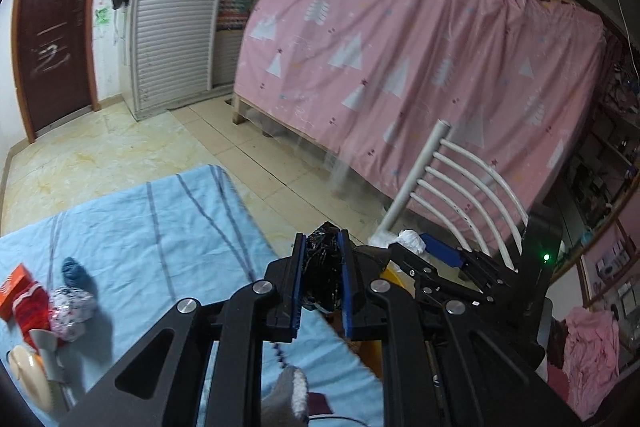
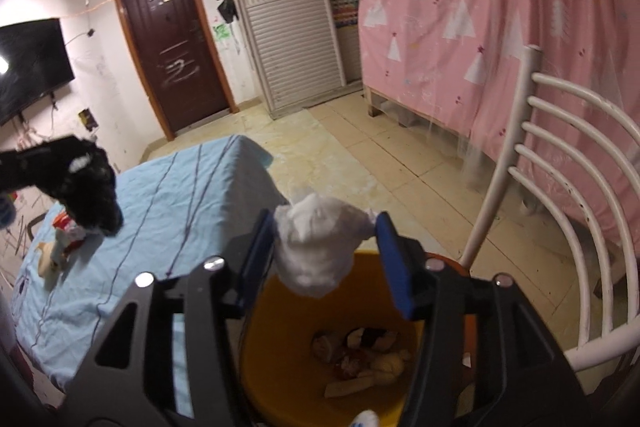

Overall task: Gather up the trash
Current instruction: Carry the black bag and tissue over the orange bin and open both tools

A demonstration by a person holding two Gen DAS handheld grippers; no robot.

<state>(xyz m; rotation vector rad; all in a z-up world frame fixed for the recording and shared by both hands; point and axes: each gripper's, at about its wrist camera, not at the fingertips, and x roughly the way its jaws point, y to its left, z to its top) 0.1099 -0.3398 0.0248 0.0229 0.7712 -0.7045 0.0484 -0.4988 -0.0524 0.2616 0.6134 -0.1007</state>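
Note:
My left gripper (image 1: 322,259) is shut on a crumpled black plastic bag (image 1: 322,267), held above the right edge of the table with the blue cloth (image 1: 160,227). My right gripper (image 2: 326,239) holds a white tissue wad (image 2: 320,247) between its fingers, right above the yellow bin (image 2: 288,367), which has several scraps of trash at its bottom. The right gripper with the wad also shows in the left wrist view (image 1: 412,241). The left gripper with the black bag shows at the left of the right wrist view (image 2: 86,187).
Several items lie on the blue cloth: a red-orange packet (image 1: 16,291), a blue wad (image 1: 74,271), a patterned wad (image 1: 72,311) and a pale object (image 1: 28,375). A white chair (image 2: 560,207) stands right of the bin. A pink curtain (image 1: 400,47) hangs behind.

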